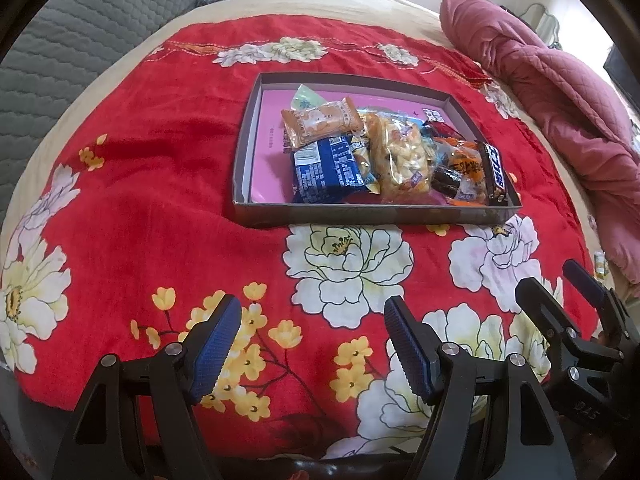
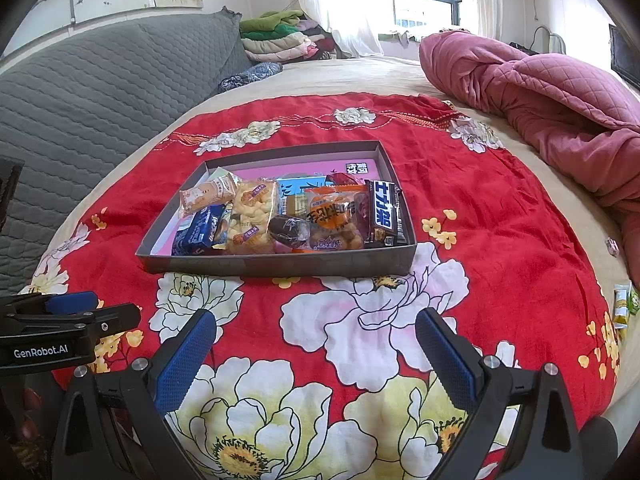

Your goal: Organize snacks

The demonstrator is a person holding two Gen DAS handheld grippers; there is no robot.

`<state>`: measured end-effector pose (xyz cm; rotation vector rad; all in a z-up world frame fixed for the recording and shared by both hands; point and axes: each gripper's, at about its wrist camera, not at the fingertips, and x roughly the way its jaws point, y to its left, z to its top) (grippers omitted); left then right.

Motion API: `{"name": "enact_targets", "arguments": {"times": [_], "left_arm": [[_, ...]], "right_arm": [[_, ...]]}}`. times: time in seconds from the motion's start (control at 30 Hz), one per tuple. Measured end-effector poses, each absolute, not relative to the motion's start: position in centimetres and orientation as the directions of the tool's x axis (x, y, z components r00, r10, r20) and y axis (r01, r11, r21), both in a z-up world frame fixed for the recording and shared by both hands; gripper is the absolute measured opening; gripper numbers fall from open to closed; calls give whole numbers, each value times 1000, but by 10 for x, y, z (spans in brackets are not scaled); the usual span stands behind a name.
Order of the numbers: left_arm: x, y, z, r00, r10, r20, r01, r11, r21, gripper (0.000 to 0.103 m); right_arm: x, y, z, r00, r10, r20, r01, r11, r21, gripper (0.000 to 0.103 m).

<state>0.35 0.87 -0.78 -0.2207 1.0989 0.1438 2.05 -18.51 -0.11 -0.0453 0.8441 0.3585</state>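
A shallow grey box (image 1: 360, 216) (image 2: 280, 264) with a pink floor lies on the red flowered blanket. It holds several wrapped snacks: a blue packet (image 1: 324, 172) (image 2: 198, 230), an orange-tan packet (image 1: 320, 122), a clear bag of yellow puffs (image 1: 404, 160) (image 2: 252, 216), an orange bag (image 2: 332, 216) and a black chocolate bar (image 1: 496, 174) (image 2: 382, 214). My left gripper (image 1: 312, 344) is open and empty, low over the blanket in front of the box. My right gripper (image 2: 316, 356) is open and empty, also in front of the box.
A pink quilt (image 1: 560, 92) (image 2: 560, 100) is heaped at the right. A grey quilted headboard (image 2: 80, 92) stands at the left. Small snack packets (image 2: 622, 306) lie on the beige sheet at the right edge. The right gripper shows in the left wrist view (image 1: 576, 312).
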Motion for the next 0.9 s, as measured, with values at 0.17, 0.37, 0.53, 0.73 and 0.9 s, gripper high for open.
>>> {"name": "enact_targets", "arguments": {"times": [0.17, 0.37, 0.53, 0.73, 0.9], "left_arm": [[4, 9, -10, 441, 12, -898, -229, 968, -100, 75], [5, 10, -13, 431, 18, -902, -238, 967, -94, 75], [6, 10, -14, 422, 21, -906, -239, 967, -88, 75], [6, 11, -16, 421, 20, -907, -242, 966, -91, 75], [7, 16, -17, 428, 7, -904, -254, 960, -114, 75]], "right_arm": [[21, -185, -1, 608, 292, -738, -328, 939, 102, 100], [21, -185, -2, 608, 291, -739, -328, 939, 100, 100], [21, -185, -2, 608, 291, -738, -328, 939, 101, 100], [21, -184, -1, 609, 290, -738, -328, 939, 99, 100], [20, -184, -1, 613, 287, -736, -330, 939, 91, 100]]}}
